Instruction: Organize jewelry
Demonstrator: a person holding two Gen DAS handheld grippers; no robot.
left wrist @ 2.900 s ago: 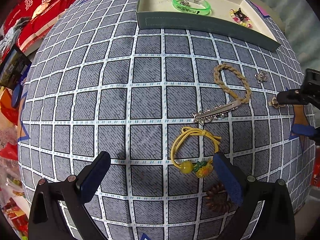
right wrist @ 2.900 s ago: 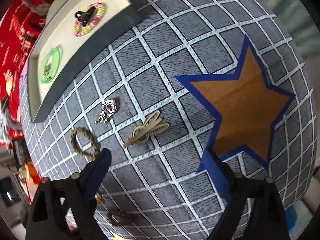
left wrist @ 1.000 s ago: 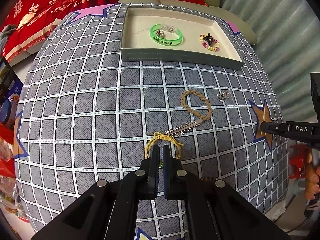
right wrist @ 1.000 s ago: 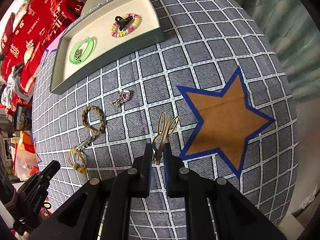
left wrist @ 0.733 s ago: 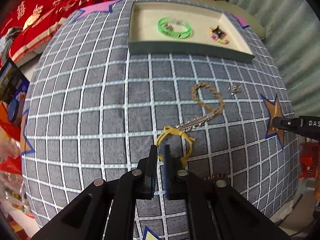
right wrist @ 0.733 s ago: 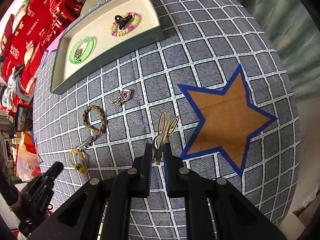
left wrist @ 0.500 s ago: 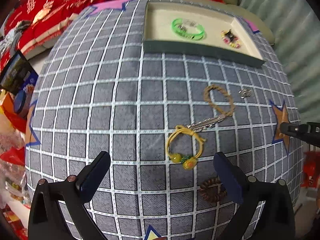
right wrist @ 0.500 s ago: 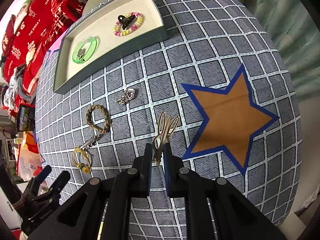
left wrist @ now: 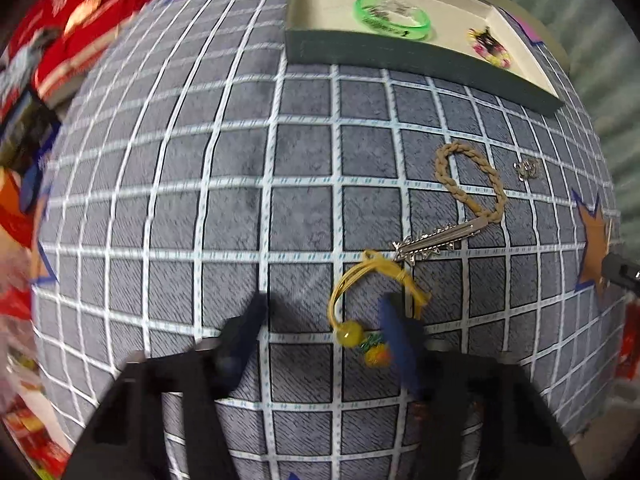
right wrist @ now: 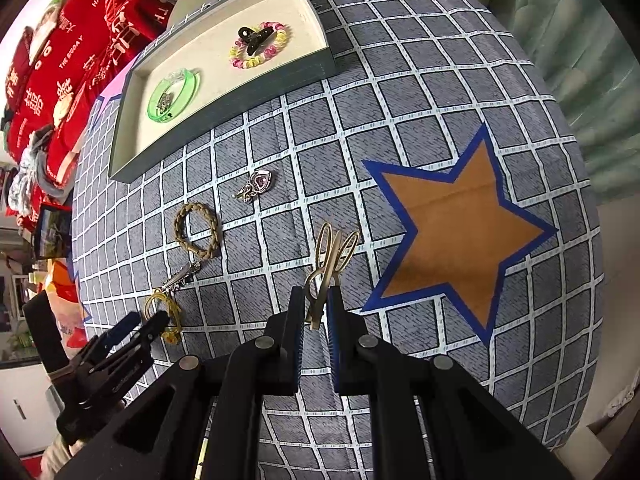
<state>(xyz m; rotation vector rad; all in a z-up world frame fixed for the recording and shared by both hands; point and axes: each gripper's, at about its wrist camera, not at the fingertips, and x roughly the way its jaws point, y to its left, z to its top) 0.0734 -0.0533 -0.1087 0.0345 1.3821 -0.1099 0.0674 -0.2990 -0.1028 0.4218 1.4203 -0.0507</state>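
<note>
One tray, two claws, three bracelets, two hair ties, three clips, two charms.

Even, soft indoor light filled both views, with no glare. The left wrist view was motion-blurred, worst at nine o'clock and on the left gripper, under which lay what seemed a faint shadow. The right wrist view stayed sharp. Fisheye bowing curved the edges.
</note>
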